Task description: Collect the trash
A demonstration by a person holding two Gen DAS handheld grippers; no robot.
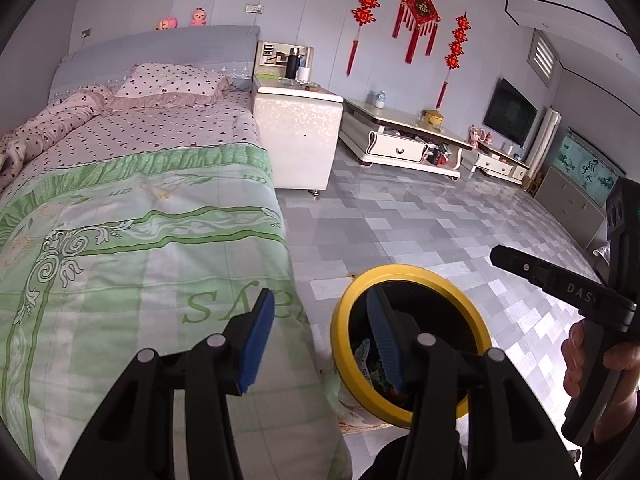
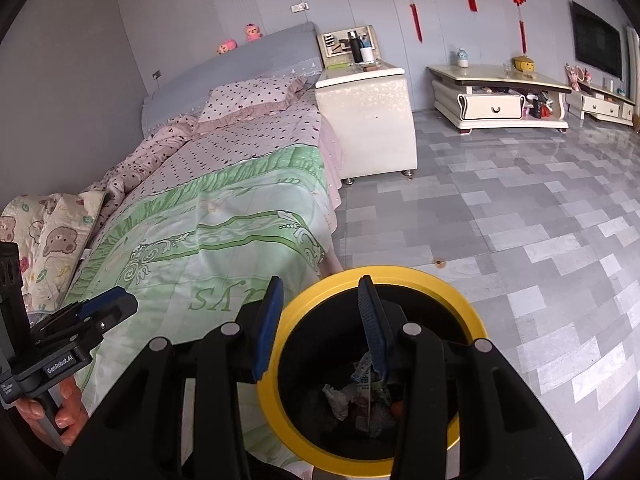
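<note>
both grippers hover over the bin (image 2: pixel 276 364), which has a yellow rim and sits on the floor (image 2: pixel 520 216) touching the bed (image 2: pixel 224 240) edge. right gripper (image 2: pixel 320 328): fingers spread wide, nothing held, directly above the bin mouth. trash (image 2: pixel 360 396) lies crumpled inside at 6 o'clock in that view. left gripper (image 1: pixel 320 340): fingers apart, empty, bin at its 5 o'clock.
</note>
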